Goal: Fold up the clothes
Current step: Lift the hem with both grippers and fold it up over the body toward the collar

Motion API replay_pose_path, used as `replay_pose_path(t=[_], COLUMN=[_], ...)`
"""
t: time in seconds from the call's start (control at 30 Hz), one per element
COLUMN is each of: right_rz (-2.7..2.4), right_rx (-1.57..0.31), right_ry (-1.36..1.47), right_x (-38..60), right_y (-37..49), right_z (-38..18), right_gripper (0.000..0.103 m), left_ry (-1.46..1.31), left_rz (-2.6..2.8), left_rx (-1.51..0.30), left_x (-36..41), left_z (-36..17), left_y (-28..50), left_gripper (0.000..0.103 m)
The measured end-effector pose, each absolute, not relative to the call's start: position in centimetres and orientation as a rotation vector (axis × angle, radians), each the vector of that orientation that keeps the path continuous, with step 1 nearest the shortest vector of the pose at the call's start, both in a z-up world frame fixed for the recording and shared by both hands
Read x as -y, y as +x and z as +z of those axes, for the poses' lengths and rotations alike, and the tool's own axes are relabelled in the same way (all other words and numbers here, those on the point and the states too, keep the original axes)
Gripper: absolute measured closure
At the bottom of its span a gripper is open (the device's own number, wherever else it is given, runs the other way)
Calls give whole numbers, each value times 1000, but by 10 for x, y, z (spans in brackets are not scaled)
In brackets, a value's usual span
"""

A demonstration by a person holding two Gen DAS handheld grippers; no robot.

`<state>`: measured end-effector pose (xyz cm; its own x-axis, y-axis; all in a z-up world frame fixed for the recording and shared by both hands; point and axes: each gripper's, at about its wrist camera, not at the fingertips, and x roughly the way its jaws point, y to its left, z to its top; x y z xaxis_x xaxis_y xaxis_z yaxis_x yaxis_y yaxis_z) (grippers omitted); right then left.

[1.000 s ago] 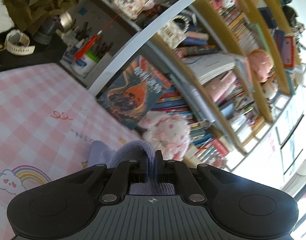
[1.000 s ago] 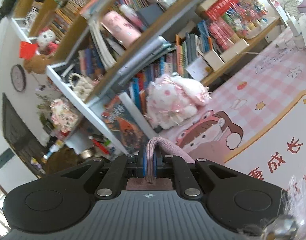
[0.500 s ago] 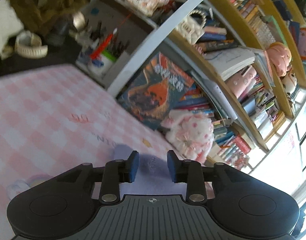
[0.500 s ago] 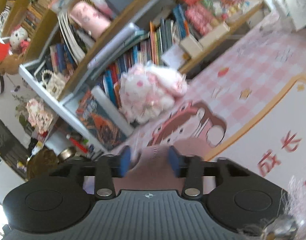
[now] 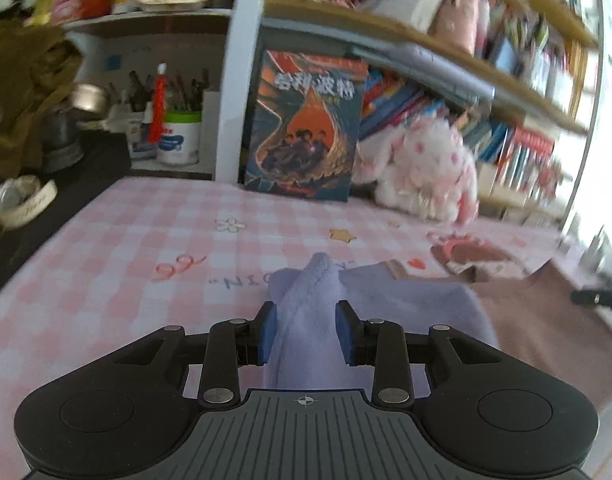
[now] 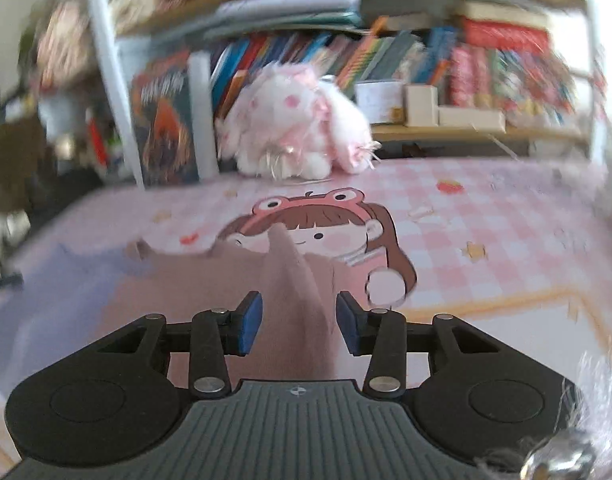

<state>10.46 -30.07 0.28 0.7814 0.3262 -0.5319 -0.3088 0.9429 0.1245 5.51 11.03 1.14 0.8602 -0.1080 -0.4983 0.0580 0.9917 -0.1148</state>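
Cloth [image 5: 306,320] lies on the pink desk [image 5: 126,248], a bump poking up between each claw. The left claw [image 5: 305,330] is apart; the right claw [image 6: 299,322] is closing a little but not pinching. This fold looks dropped, so next they should back off and grab a new edge.

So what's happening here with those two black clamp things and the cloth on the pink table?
A person is folding a two-tone garment on the pink checked table cover, holding a pair of tongs in each hand. The left tongs straddle a raised ridge of the lilac part, their blue pads apart from it. The right tongs straddle a ridge of the dusty-pink part; their jaws are closing a little, pads not yet pressing. The cloth lies on the table, seemingly just let go.
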Motion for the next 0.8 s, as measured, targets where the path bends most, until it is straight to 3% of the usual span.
replay_pose_path(t=[0.13,0.2,0.23,0.27,0.3,0.43,0.53,0.67,0.8], right_rz=[340,350,362,377,387,399,368,324,313], right_rx=[-606,-630,-638,-644,-643,-531,-500,-650,-671], right_ry=[-128,-161,-167,-169,-169,-79,54,34,16], right_x=[283,279,278,277,277,294,315,312,309], right_y=[131,143,145,147,148,135,139,169,172], right_z=[5,3,3,2,3,25,36,8,-7], right_gripper=[64,76,81,90,97,98,98,98,97], left_ry=[23,81,92,75,37,-248,-246,-192,-178], left_rz=[-158,-187,-206,-218,-210,-159,-109,-116,-212], left_rx=[-619,-649,-651,-638,-608,-415,-452,-508,-500], left_x=[-97,-89,-88,-89,-94,-133,-143,-133,-120], left_z=[14,11,9,9,12,35,31,16,18], left_y=[85,95,97,98,96,78,86,91,88], left_gripper=[71,72,84,103,103,103,103,103,95])
